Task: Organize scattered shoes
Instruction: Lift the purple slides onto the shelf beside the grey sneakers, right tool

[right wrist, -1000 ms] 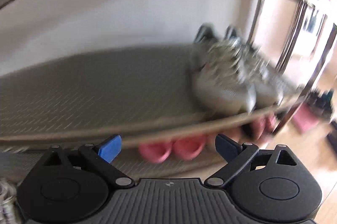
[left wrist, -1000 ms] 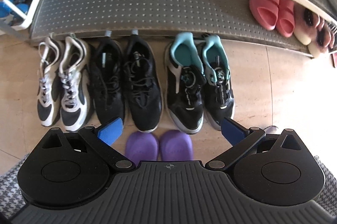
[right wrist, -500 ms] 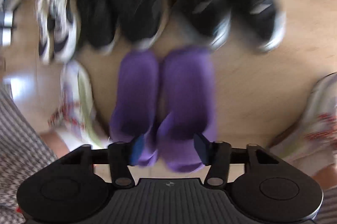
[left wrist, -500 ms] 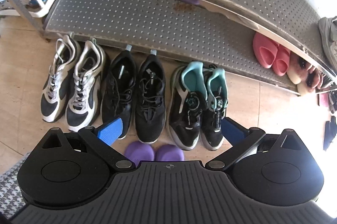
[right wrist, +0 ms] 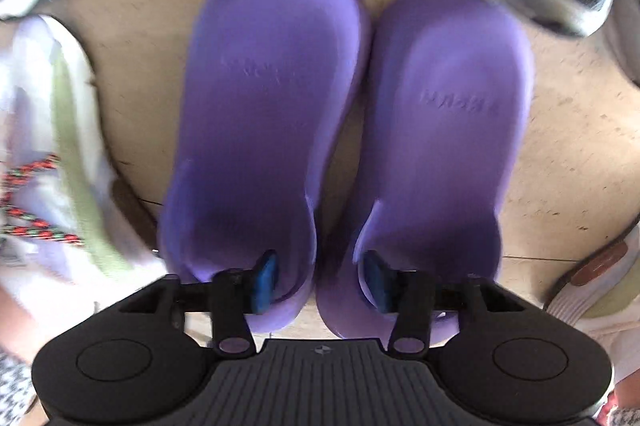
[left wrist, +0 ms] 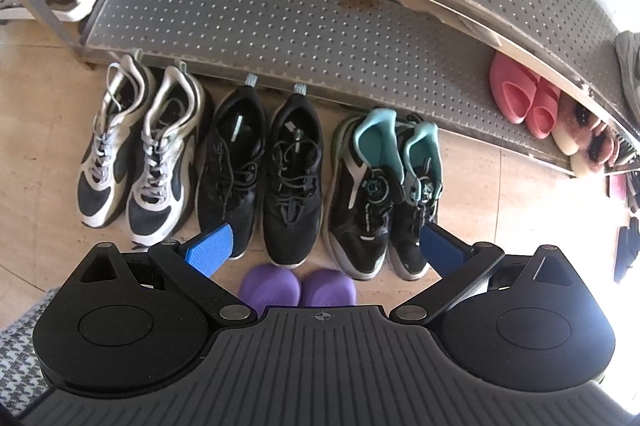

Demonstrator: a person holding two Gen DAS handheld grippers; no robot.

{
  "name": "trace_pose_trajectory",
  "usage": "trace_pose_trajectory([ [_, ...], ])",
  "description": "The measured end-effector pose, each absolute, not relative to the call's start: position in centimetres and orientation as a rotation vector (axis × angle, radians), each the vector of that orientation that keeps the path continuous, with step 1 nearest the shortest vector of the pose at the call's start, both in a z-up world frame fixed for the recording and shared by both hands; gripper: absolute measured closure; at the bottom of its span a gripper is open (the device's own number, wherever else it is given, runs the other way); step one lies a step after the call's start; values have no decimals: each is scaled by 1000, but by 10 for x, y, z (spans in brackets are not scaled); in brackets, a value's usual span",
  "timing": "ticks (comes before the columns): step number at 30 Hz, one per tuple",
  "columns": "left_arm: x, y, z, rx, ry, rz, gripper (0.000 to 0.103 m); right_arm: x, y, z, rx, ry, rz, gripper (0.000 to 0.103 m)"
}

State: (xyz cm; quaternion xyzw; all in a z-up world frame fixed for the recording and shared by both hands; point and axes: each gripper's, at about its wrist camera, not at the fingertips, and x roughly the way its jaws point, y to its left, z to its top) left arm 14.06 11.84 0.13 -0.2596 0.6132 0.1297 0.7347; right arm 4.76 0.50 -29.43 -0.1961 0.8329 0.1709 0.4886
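A pair of purple slippers (right wrist: 360, 130) lies side by side on the tan floor, toes away from me. My right gripper (right wrist: 320, 278) is low over their near ends, with one blue fingertip (right wrist: 266, 276) inside each slipper and their adjoining inner walls between the fingers. Its jaws are partly closed; the view is blurred. My left gripper (left wrist: 322, 246) is open and empty, held above the floor. The purple slipper toes (left wrist: 298, 286) show between its fingers. Grey-white sneakers (left wrist: 136, 154), black sneakers (left wrist: 264, 170) and black-teal sneakers (left wrist: 384, 194) stand in a row against the rack.
A metal shoe rack (left wrist: 260, 22) with perforated shelves stands behind the row. Pink slippers (left wrist: 524, 98) and fuzzy slippers (left wrist: 580, 134) sit on its lower shelf at right. A white shoe with a green stripe (right wrist: 68, 154) lies left of the purple slippers.
My right gripper swung from the rack shelf down to the purple slippers, came in close and narrowed around their inner walls. My left gripper pulled back, showing more of the rack.
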Motion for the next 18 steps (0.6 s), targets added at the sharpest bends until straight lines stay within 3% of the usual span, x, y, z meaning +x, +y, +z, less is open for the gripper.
trace_pose_trajectory([
  [1,141,118,2,-569,1347,286,1,44,4,-291,-489,2003,433,80],
  [8,140,112,10,-559,1314,305,1,44,-56,-222,-276,1914,470,83],
  [18,142,87,9,-547,1315,311,1,107,-167,-48,-17,1465,301,83],
])
